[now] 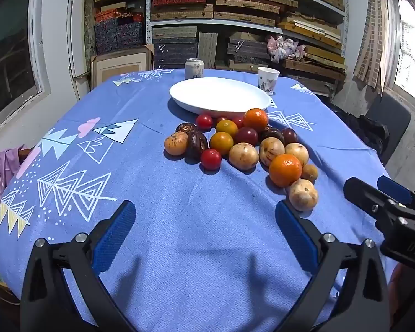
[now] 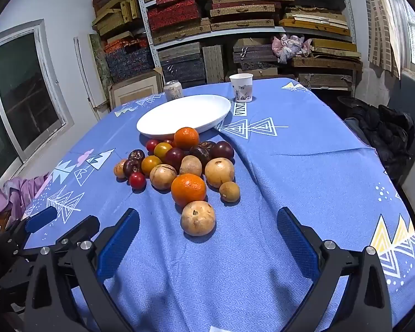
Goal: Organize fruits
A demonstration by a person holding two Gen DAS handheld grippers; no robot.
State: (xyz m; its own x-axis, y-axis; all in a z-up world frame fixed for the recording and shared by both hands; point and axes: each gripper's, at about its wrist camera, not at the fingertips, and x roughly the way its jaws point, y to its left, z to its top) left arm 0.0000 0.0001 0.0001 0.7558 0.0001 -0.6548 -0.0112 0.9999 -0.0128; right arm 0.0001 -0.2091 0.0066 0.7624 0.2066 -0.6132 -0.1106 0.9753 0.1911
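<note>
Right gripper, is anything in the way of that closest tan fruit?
Nothing visible. The right gripper is open above bare blue tablecloth, and the nearest tan fruit lies just ahead of its fingertips, in front of the pile.

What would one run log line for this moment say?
left hand-held gripper: open, empty | right hand-held gripper: open, empty | fruit pile: on tablecloth | white plate: empty

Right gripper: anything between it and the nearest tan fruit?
Nothing. In the right wrist view only bare blue cloth lies between the open right gripper and the tan fruit.
</note>
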